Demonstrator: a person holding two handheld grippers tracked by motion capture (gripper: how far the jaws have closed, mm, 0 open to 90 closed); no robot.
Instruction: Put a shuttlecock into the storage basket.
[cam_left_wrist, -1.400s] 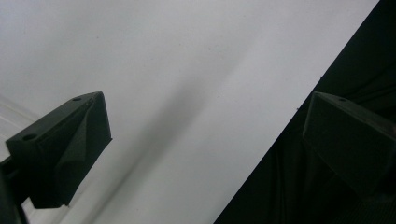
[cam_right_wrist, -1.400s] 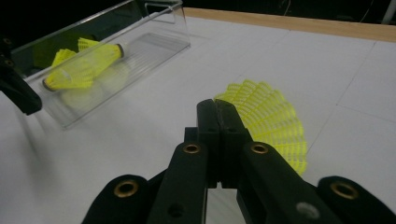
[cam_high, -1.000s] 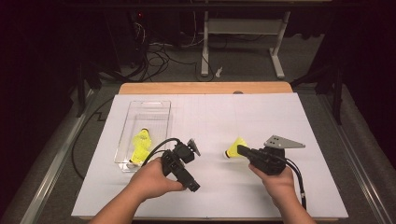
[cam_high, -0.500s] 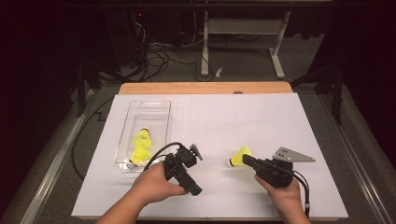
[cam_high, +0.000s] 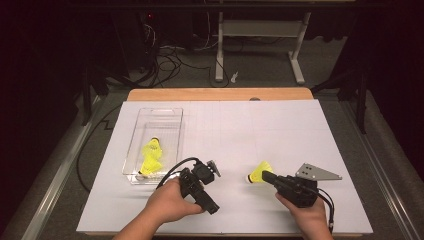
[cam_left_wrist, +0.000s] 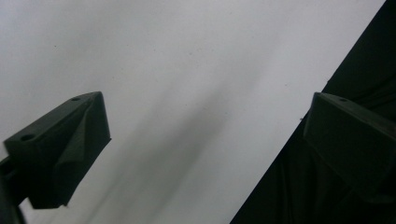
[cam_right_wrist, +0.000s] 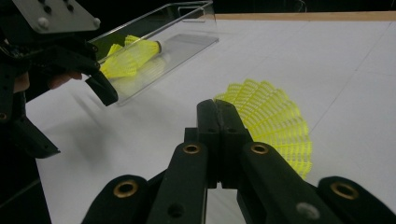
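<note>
Right gripper (cam_high: 265, 175) sits low over the near right part of the bench (cam_high: 280, 130), its jaws pressed flat together on the edge of a yellow shuttlecock (cam_high: 259, 172); in the right gripper view the netted skirt of that shuttlecock (cam_right_wrist: 273, 119) fans out to the right of the closed jaw tips. In the high view the shuttlecock lies on its side just beyond the gripper, cork end pointing left. The right hand (cam_high: 306, 214) comes in from the bottom edge, wrapped around the handle from behind, the gripper angled up and to the left with its grey plate sticking out to the right. Left gripper (cam_high: 212, 167) is held by the left hand (cam_high: 172, 200) near the front middle of the bench — forearm slanting in from the lower left, the tool pointing up and to the right. Its jaws stand wide apart in the left gripper view, with nothing between them but the white bench surface. A clear tray (cam_high: 152, 145) lies on the left side of the bench, just beyond the left gripper, with two more yellow shuttlecocks (cam_high: 150, 156) lying inside it towards its near end.
</note>
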